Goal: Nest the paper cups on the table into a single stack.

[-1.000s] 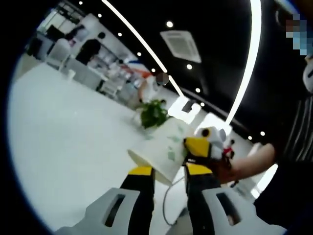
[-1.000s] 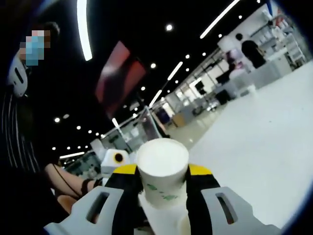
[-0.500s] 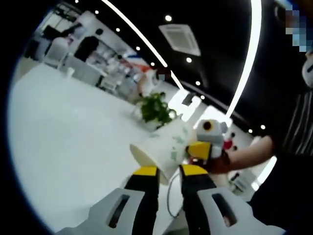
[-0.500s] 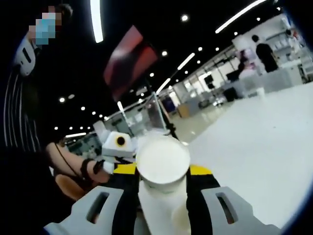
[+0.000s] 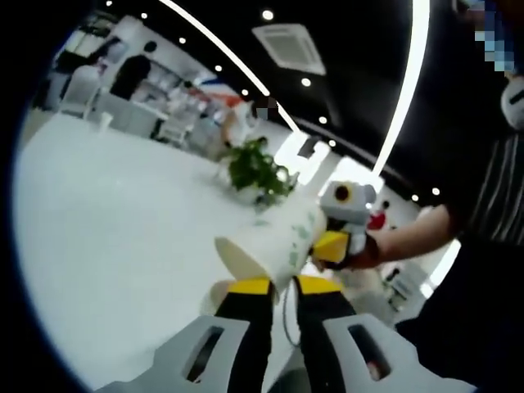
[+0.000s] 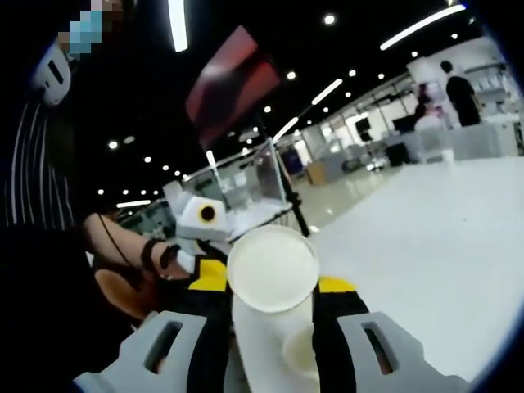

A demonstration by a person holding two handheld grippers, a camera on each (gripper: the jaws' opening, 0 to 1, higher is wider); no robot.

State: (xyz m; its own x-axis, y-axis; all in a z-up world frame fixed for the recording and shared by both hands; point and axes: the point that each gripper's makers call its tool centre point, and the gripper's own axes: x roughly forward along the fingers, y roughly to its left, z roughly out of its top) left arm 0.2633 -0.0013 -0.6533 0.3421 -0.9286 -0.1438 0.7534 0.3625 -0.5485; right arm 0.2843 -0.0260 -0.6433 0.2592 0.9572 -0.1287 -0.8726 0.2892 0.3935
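Pinching the paper cup (image 5: 278, 241) aloft over the table (image 5: 115, 237) btwn left gripper (image 5: 274, 286) and right gripper (image 6: 270, 291), both clamped on it, you've got thin, crushable walls, so grip lightly nr the rim.

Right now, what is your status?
Left tool shut on paper cup. Right tool shut on second cup. Cups meeting above the table.

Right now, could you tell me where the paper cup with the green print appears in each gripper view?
Left gripper view: the paper cup lies tilted at centre, just above this view's gripper, with the other gripper at its right end.
Right gripper view: the cup is low at centre, its white end facing the camera, between this gripper's jaws.
Shared landmark: the white table.
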